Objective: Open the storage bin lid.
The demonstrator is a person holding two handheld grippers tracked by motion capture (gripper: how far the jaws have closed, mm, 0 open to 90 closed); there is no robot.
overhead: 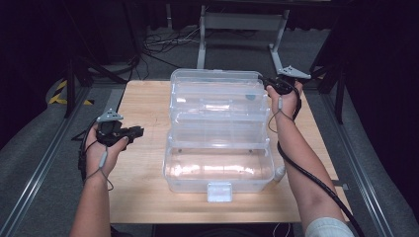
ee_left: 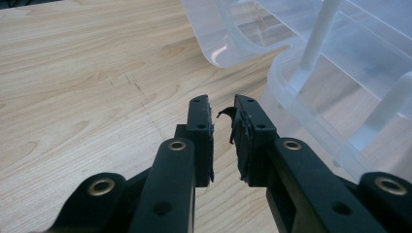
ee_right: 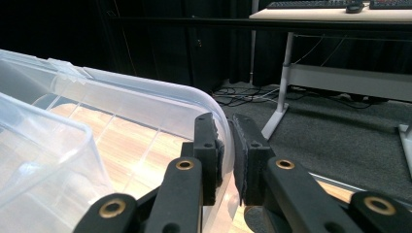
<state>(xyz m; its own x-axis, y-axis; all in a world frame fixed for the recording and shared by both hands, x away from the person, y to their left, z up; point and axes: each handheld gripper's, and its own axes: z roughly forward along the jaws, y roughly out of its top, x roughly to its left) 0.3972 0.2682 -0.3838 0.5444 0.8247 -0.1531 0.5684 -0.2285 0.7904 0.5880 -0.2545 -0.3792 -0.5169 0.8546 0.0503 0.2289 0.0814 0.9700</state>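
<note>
Clear box (overhead: 217,148), black grippers, light-wood table (overhead: 143,168)

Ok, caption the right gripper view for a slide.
Right gripper pinching the rim of a clear plastic fold-out storage box on a wooden table.

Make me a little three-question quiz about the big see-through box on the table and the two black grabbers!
1. True or false: the right gripper pinches the rim of the clear plastic fold-out storage box.
2. What lies between the jaws of the left gripper: A) a lid, B) nothing, C) a cable?
3. What does the box stand on?

Key:
1. True, at its far right corner.
2. B; a narrow gap, over bare wood.
3. The light wooden table.
</note>
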